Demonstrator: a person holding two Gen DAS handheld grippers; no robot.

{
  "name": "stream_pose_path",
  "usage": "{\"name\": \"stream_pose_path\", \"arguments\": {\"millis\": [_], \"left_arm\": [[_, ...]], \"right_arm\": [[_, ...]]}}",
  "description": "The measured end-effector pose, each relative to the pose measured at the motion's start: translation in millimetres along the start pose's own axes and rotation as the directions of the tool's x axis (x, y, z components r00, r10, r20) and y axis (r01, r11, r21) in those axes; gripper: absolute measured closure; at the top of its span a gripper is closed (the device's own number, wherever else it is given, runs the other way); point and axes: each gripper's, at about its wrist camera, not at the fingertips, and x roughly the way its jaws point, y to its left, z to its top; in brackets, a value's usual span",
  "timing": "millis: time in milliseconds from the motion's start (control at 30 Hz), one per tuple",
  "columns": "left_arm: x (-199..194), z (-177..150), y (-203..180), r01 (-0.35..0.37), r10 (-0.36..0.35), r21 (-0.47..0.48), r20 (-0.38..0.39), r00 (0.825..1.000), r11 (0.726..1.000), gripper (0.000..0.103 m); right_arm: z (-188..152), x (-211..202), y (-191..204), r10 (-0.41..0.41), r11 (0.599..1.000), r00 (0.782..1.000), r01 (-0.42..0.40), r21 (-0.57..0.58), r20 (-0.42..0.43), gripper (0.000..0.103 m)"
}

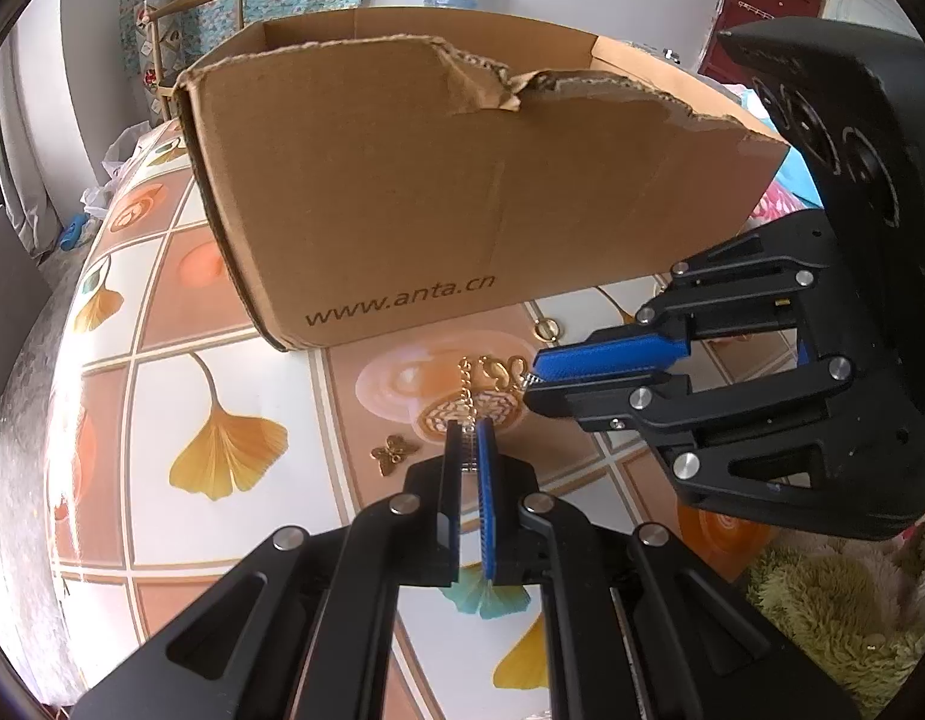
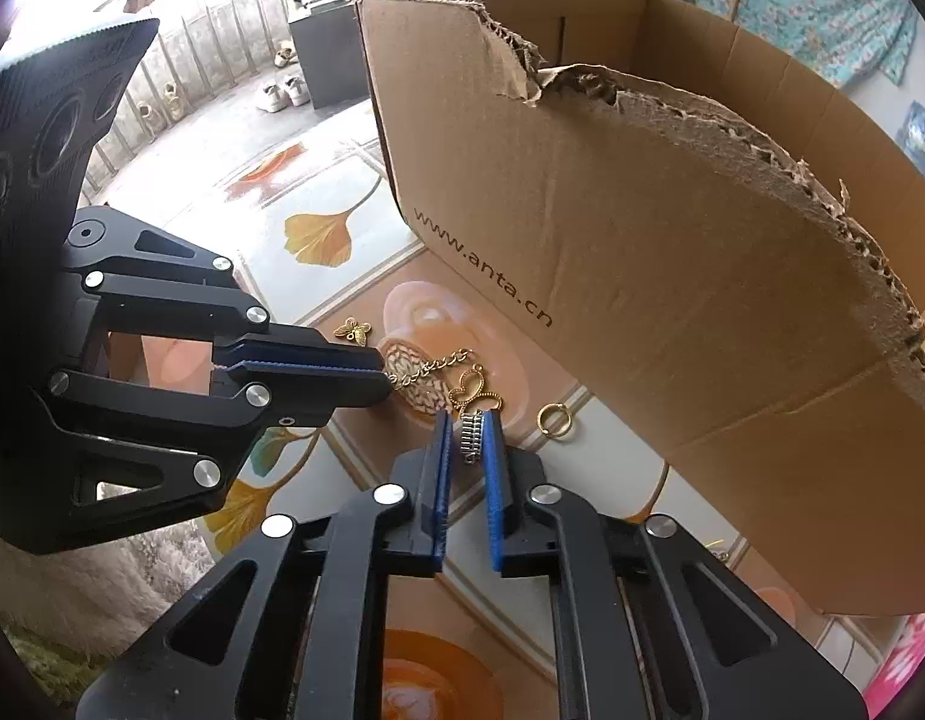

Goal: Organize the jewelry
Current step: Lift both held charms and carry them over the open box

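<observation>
jewelry all lies out on the ginkgo-leaf patterned tablecloth (image 1: pixel 234 324), right in front of the torn brown cardboard box (image 1: pixel 462 180) printed www.anta.cn. nothing can be seen inside the box, though its floor is mostly hidden by the near wall, so the sorting looks barely begun, if that box is the goal at all.

gold link chain (image 2: pixel 429 367) is pinched at one end by the left gripper (image 2: pixel 381 373), jaws closed tight on it; the rest trails over the table toward the gold open-work butterfly pendant (image 2: pixel 475 391). small silver ribbed clasp piece (image 2: pixel 471 439) next to that pendant sits between the blue pads of the right gripper (image 2: pixel 468 441), but there is a visible gap on both sides, so the jaws are only slightly apart and not pressing on it. whether clasp, pendant and chain are one piece i cannot tell.

small gold butterfly charm (image 2: pixel 353 329) lies loose near the left gripper, touching nothing. gold ring (image 2: pixel 552 420) lies loose close to the box wall, just beside the right gripper.

left to do, as i judge: lift the chain clear, then collect the charm and the ring.
</observation>
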Motion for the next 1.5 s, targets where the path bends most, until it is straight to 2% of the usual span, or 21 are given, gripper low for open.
{"name": "stream_pose_path", "arguments": {"millis": [300,433,867,933,967,1000,1167,1367,1500], "left_arm": [[0,-1,1,0.002,-0.002,0.001,0.002,1.0,1.0,0.098],[-3,-2,1,0.002,-0.002,0.004,0.01,1.0,1.0,0.098],[-17,-4,-2,-0.006,0.006,0.023,0.036,0.999,1.0,0.099],[-17,-5,-4,-0.006,0.005,0.024,0.034,0.999,1.0,0.098],[-17,-6,-4,-0.006,0.005,0.024,0.033,0.999,1.0,0.098],[-17,-6,-5,-0.006,0.005,0.024,0.033,0.999,1.0,0.098],[-17,-5,-6,-0.007,0.006,0.023,0.033,0.999,1.0,0.098],[-18,-5,-3,-0.008,0.008,0.011,0.032,0.999,1.0,0.098],[-17,-5,-1,-0.006,0.006,0.004,0.032,0.999,1.0,0.098]], "right_arm": [[-1,1,0,-0.009,0.999,1.0,0.009,0.038,0.013,0.098],[-4,-4,-3,-0.007,0.999,1.0,0.005,0.053,0.024,0.103],[-5,-23,-4,-0.012,0.997,0.998,0.008,0.073,0.058,0.103],[-5,-23,-3,-0.02,0.997,0.998,0.016,0.079,0.06,0.098],[-5,-22,-2,-0.023,0.997,0.998,0.018,0.078,0.06,0.092],[-5,-20,-1,-0.029,0.997,0.998,0.025,0.075,0.057,0.08],[-1,-6,5,-0.05,0.997,0.998,0.048,0.069,0.031,0.078],[1,0,3,-0.051,0.994,0.999,0.05,0.094,0.011,0.097],[-1,0,1,-0.047,0.993,0.999,0.046,0.107,0.008,0.099]]}}
